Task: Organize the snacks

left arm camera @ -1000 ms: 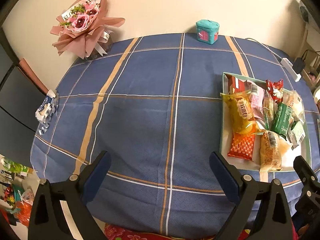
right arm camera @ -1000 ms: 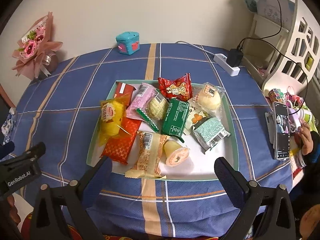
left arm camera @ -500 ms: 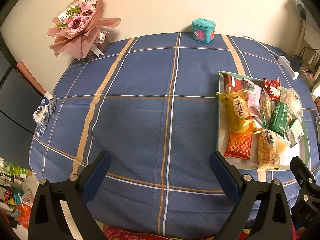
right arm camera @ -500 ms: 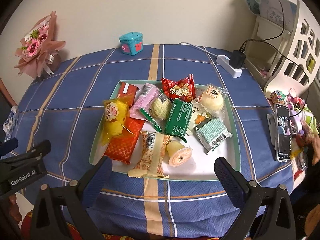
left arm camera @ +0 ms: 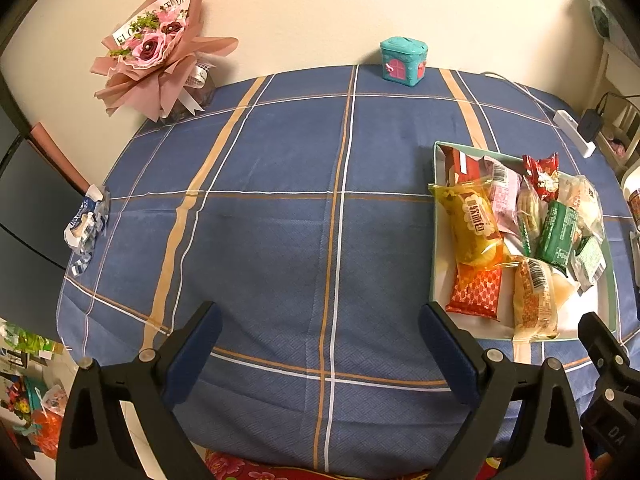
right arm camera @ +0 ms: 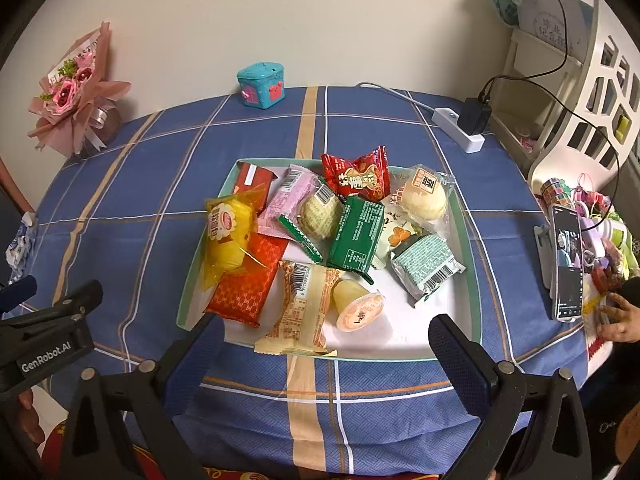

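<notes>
A white tray with a pale green rim (right arm camera: 188,280) (left arm camera: 435,240) sits on the blue checked tablecloth and holds several wrapped snacks. Among them are a yellow packet (right arm camera: 228,236) (left arm camera: 474,224), an orange-red packet (right arm camera: 248,282), a green packet (right arm camera: 356,236), a red packet (right arm camera: 358,176) and a jelly cup (right arm camera: 358,306). My right gripper (right arm camera: 326,354) hangs open over the tray's near rim, holding nothing. My left gripper (left arm camera: 318,354) hangs open over bare cloth left of the tray, also holding nothing.
A pink flower bouquet (left arm camera: 160,64) and a teal house-shaped tin (left arm camera: 403,62) stand by the far wall. A power strip with a plug (right arm camera: 464,128) lies at the back right. A phone (right arm camera: 566,264) and clutter sit at the right edge, beside a person's hand (right arm camera: 618,320).
Both views have drifted slightly: the tray sits a little further right in the right wrist view. Both grippers stay open and hold nothing.
</notes>
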Demonstrator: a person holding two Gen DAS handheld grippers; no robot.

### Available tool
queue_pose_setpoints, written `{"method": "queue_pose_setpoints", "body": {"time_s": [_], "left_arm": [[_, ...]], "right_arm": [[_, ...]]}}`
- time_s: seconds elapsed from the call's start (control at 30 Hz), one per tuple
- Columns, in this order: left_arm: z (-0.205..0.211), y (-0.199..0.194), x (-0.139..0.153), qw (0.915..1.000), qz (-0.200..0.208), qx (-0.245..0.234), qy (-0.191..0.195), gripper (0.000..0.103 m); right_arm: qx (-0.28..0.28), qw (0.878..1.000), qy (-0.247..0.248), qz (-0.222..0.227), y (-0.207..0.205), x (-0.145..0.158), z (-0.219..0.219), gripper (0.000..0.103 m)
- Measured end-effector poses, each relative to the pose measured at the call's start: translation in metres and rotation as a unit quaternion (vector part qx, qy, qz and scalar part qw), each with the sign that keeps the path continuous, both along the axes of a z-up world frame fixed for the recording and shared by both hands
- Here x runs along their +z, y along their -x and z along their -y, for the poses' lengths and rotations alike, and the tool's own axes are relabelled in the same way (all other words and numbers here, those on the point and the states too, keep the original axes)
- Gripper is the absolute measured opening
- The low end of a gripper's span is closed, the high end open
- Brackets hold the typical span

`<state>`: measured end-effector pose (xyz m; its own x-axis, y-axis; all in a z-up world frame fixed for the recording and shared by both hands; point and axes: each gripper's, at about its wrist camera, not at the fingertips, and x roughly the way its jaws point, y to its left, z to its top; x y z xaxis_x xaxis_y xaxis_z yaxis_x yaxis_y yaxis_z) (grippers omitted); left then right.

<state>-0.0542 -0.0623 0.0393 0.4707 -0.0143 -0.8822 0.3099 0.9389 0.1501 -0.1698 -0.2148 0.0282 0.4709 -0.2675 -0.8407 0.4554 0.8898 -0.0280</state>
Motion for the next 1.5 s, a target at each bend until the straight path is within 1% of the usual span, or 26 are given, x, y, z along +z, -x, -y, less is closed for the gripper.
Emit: {"method": "queue_pose_setpoints", "body": {"time_s": [1.5], "left_arm": [[0.0013,-0.0013,-0.0015,1.0,-0.003,-0.002,0.002,0.099]], "right_arm": [[-0.001,1.0,0.004,-0.004,-0.0023,0.0001,-0.0004,0.103]]}}
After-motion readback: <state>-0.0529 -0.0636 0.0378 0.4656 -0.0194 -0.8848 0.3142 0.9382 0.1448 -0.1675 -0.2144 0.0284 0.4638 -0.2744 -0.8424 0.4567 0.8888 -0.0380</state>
